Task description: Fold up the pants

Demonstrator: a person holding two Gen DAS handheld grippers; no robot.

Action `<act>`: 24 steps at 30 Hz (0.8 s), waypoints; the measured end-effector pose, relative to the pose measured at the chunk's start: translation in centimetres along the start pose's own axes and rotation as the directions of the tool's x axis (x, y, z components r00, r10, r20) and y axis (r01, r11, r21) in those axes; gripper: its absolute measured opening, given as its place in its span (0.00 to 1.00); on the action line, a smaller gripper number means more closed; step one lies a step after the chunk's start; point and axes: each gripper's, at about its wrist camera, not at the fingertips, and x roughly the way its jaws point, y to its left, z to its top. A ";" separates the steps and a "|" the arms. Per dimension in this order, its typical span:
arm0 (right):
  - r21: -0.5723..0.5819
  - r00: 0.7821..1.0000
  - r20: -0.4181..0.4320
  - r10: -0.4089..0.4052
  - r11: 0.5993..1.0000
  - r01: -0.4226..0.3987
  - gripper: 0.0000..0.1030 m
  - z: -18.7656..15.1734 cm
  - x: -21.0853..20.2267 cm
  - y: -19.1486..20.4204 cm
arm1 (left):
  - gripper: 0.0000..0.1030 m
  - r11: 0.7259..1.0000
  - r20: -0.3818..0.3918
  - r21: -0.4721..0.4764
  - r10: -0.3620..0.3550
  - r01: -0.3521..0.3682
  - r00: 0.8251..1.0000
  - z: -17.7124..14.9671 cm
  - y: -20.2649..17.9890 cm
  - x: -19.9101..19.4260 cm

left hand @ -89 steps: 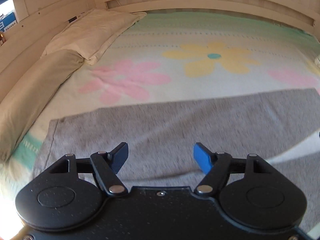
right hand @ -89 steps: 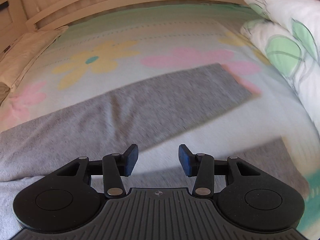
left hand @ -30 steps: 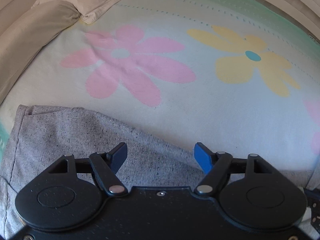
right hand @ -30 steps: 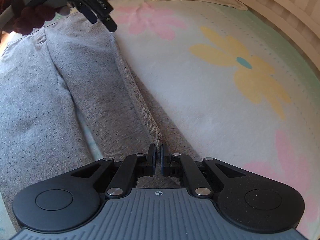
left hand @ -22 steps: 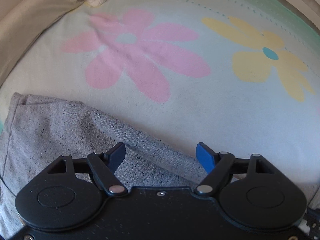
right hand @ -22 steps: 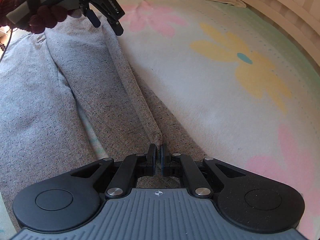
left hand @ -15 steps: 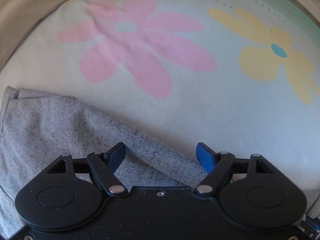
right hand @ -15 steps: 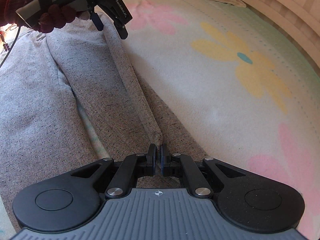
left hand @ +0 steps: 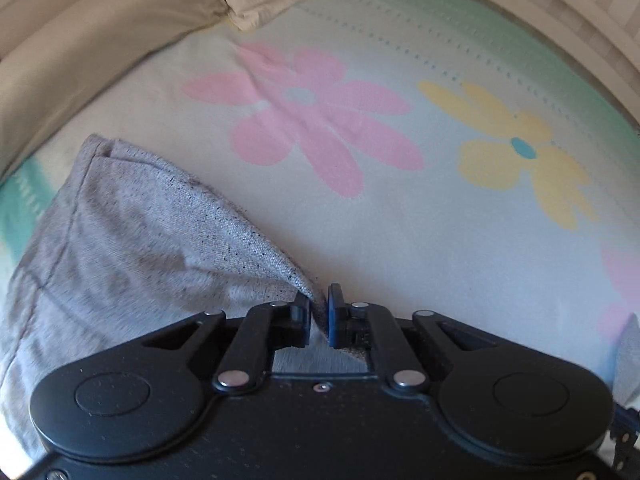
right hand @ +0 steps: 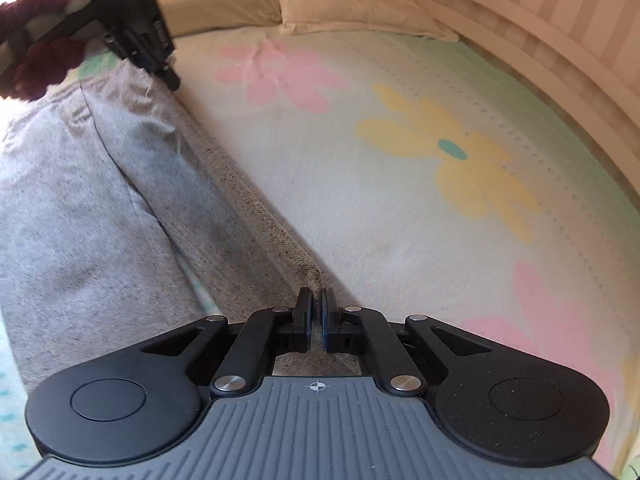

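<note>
Floral bedding point(left hand: 420, 216) covers the whole work surface: a pale sheet printed with a pink flower point(left hand: 308, 116) at centre frame and a yellow flower point(left hand: 520, 152) at right in the left wrist view. Beige pillows point(left hand: 120, 12) lie along the upper left edge, and a pale wooden bed rail point(right hand: 540, 52) curves across the upper right of the right wrist view.

The grey pants point(left hand: 132, 240) lie on the sheet, filling the lower left of both views. In the right wrist view one edge of the fabric runs as a raised ridge from the upper left down to bottom centre.

The left gripper point(left hand: 319, 312) has its blue pads drawn together on a pinched edge of the pants at bottom centre. Half a second ago these fingers stood wide apart above the fabric; they have since closed on it, and the cloth now rises to a peak at the pads. The same gripper appears at the upper left of the right wrist view, held by a hand in a dark red glove point(right hand: 36, 60); its tips are blurred there, so contact cannot be confirmed from that view.

The right gripper point(right hand: 317, 316) remains clamped on the pants edge at bottom centre, as in the earlier frames.
</note>
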 end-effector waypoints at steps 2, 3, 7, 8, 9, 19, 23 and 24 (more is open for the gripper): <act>0.009 1.000 0.003 -0.010 1.000 0.010 0.05 -0.5 -1.6 0.7 | 0.10 1.000 0.023 0.017 -0.005 0.005 1.000 -1.3 -0.4 -2.7; 0.013 1.000 0.003 -0.016 1.000 0.015 0.05 -0.8 -2.5 1.2 | 0.10 1.000 0.035 0.026 -0.010 0.009 0.999 -2.2 -0.2 -3.8; 0.037 1.000 -0.007 -0.024 0.999 0.024 0.05 -2.8 -4.8 3.6 | 0.10 0.999 0.072 0.047 -0.029 0.026 0.997 -6.1 0.8 -7.4; 0.045 1.000 -0.013 -0.023 0.999 0.024 0.05 -3.3 -4.8 4.1 | 0.10 0.998 0.074 0.051 -0.033 0.030 0.997 -6.5 0.8 -8.0; 0.052 1.000 -0.020 -0.021 0.998 0.022 0.05 -3.9 -5.0 4.9 | 0.10 0.998 0.075 0.056 -0.035 0.031 0.997 -7.4 1.0 -8.4; 0.062 0.989 -0.145 -0.014 0.998 0.023 0.05 -9.3 -3.9 10.8 | 0.10 0.993 -0.038 0.115 -0.004 0.008 0.999 -15.9 3.6 -7.2; 0.035 0.980 -0.199 -0.030 0.999 0.038 0.06 -10.0 -2.4 11.9 | 0.11 0.992 -0.073 0.128 0.012 -0.003 0.997 -17.4 3.9 -5.0; 0.025 0.976 -0.214 -0.029 0.999 0.035 0.06 -10.0 -2.1 12.2 | 0.13 0.989 -0.076 0.150 0.022 -0.010 0.997 -17.3 3.8 -4.3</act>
